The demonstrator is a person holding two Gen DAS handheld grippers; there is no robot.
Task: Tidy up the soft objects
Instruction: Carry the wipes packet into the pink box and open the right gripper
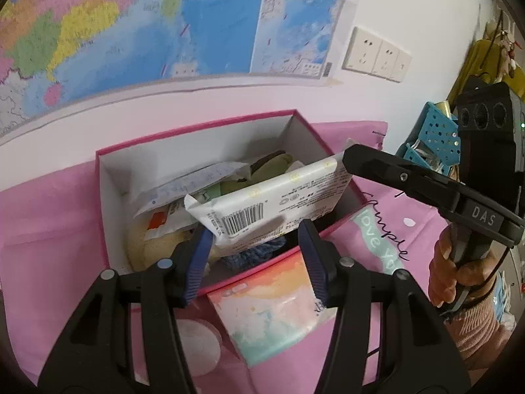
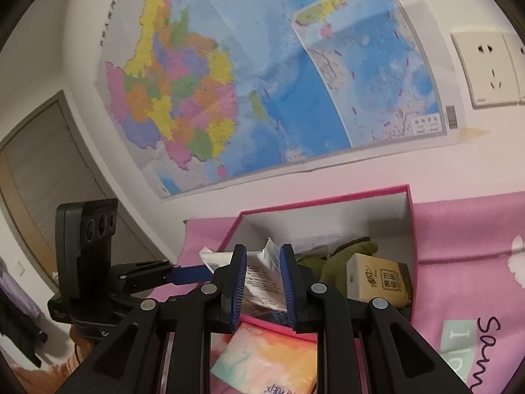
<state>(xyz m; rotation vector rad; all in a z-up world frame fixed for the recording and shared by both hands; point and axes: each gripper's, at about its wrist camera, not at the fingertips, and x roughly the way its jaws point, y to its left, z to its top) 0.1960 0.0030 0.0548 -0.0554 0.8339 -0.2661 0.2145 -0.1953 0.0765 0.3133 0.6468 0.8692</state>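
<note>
A pink-edged cardboard box stands on a pink cloth and holds several soft items: a white tissue pack with a barcode, a green plush, a cream plush and blue knit. My left gripper is open at the box's near rim, its fingers on either side of the tissue pack's lower edge. My right gripper hovers over the box with a white printed packet between its pads. A pastel tissue pack lies in front of the box, also in the right wrist view.
A wall map and sockets are behind the box. A blue perforated basket stands at right. A tan tissue pack sits in the box's right end. The pink cloth has printed lettering at right.
</note>
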